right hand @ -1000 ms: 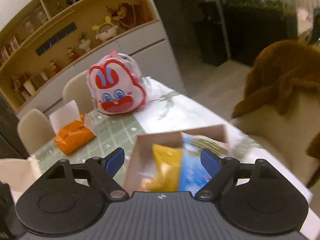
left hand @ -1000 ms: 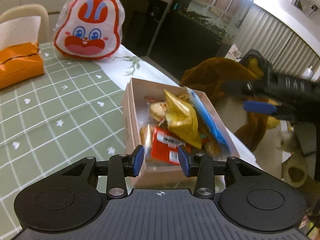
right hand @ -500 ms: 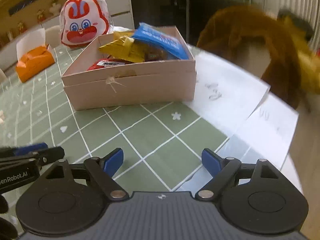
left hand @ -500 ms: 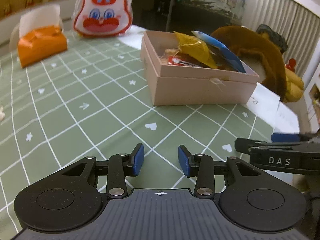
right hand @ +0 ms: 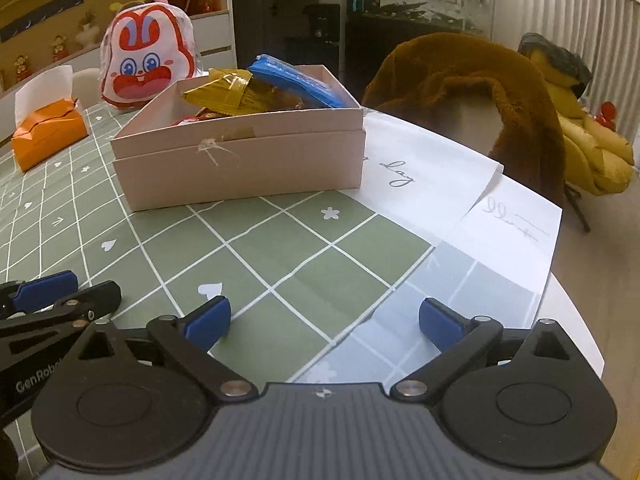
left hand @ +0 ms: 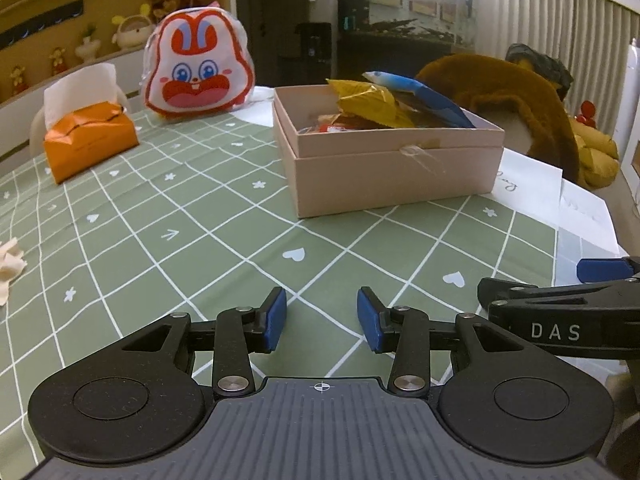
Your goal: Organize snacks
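Observation:
A pink cardboard box (left hand: 394, 168) (right hand: 244, 168) stands on the green checked tablecloth and holds several snack packets, among them a yellow one (left hand: 370, 106) (right hand: 224, 94), a blue one (left hand: 424, 96) (right hand: 296, 82) and a red one (left hand: 336, 124). My left gripper (left hand: 321, 318) is open and empty, low over the cloth in front of the box; its finger (right hand: 44, 290) also shows at the left in the right wrist view. My right gripper (right hand: 324, 322) is open wide and empty, near the table's front edge; its finger (left hand: 604, 270) shows at the right in the left wrist view.
A rabbit-face bag (left hand: 198, 76) (right hand: 150, 66) and an orange tissue box (left hand: 90, 138) (right hand: 48, 132) stand at the back. White papers (right hand: 432, 184) lie right of the box by the table edge. A brown furry chair (right hand: 480, 80) stands beyond. A crumpled tissue (left hand: 10, 262) lies at the left.
Both grippers have pulled back and down from above the box to low over the cloth near the front edge. The box and its snacks have stayed in place.

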The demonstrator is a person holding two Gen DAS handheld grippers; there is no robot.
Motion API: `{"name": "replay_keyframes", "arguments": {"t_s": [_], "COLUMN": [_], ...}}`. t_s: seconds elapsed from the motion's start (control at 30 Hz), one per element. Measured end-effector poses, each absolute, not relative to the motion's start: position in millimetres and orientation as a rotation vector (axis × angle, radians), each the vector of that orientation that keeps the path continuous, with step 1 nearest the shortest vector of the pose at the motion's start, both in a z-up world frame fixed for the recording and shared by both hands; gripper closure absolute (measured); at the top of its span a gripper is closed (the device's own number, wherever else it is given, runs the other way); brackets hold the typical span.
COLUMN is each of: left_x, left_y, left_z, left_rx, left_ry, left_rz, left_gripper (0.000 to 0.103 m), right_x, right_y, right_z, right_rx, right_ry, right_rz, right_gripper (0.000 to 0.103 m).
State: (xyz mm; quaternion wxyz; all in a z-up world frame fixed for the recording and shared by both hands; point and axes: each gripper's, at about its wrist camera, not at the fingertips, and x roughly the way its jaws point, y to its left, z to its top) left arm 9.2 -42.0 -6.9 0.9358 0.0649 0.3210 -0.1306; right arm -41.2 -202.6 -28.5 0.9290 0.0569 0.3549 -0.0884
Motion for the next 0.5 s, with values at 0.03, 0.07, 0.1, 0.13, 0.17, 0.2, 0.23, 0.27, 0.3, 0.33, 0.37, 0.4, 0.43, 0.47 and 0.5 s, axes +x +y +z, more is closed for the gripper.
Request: {"name": "replay_keyframes", "arguments": {"t_s": [0.03,0.07,0.1,0.13,0.17,0.2,0.23,0.27,0.3,0.33,0.37,0.4,0.43,0.47,0.5], "left_x": [9.0,9.0,8.7,8.4,8.5,8.5,8.6,8.6,8.5,8.5,8.4,8.6,8.6,8.6,8.4], "left_y": [-42.3,-42.9,-43.1,-43.1,-43.0,-42.7,-42.1,-41.6,-41.4,-41.4,-41.4,-41.3,-41.2,-41.2,-41.4], "left_z": [-6.8,-6.7,-6.9,-7.1,-7.1,-7.1,-7.3,-7.2,-7.2,-7.2,-7.2,-7.2,-7.2,-7.2,-7.2], "left_rx": [0.130,0.132,0.132,0.132,0.132,0.129,0.126,0.124,0.123,0.123,0.123,0.123,0.123,0.124,0.124], "left_ry": [0.657,0.657,0.656,0.656,0.656,0.657,0.657,0.657,0.657,0.657,0.657,0.657,0.657,0.657,0.657], "left_rz": [-0.264,-0.264,-0.263,-0.263,-0.265,-0.267,-0.269,-0.270,-0.270,-0.270,-0.270,-0.270,-0.270,-0.270,-0.270], "left_gripper": [0.058,0.058,0.058,0.058,0.058,0.058,0.058,0.058,0.058,0.058,0.058,0.058,0.058,0.058,0.058], "right_x": [-42.1,-43.8,-44.0,-43.7,-43.8,-43.6,-43.5,-43.8,-43.5,-43.5,-43.5,-43.5,-43.5,-43.5,-43.5], "right_y": [-202.5,-201.6,-201.9,-201.7,-201.0,-200.8,-200.8,-200.9,-201.0,-201.2,-201.2,-201.2,-201.1,-201.2,-201.2], "right_z": [-29.5,-31.9,-31.9,-31.8,-31.7,-31.9,-32.0,-32.4,-32.4,-32.5,-32.5,-32.5,-32.5,-32.5,-32.5], "right_rx": [0.116,0.109,0.109,0.109,0.109,0.109,0.110,0.111,0.110,0.110,0.110,0.110,0.110,0.110,0.110], "right_ry": [0.717,0.700,0.694,0.694,0.693,0.692,0.691,0.690,0.690,0.690,0.690,0.690,0.690,0.690,0.690], "right_rz": [-0.181,-0.183,-0.180,-0.181,-0.182,-0.181,-0.181,-0.181,-0.181,-0.181,-0.181,-0.181,-0.181,-0.181,-0.181], "right_gripper": [0.002,0.000,0.000,0.000,0.000,0.000,0.000,0.000,0.000,0.000,0.000,0.000,0.000,0.000,0.000]}}
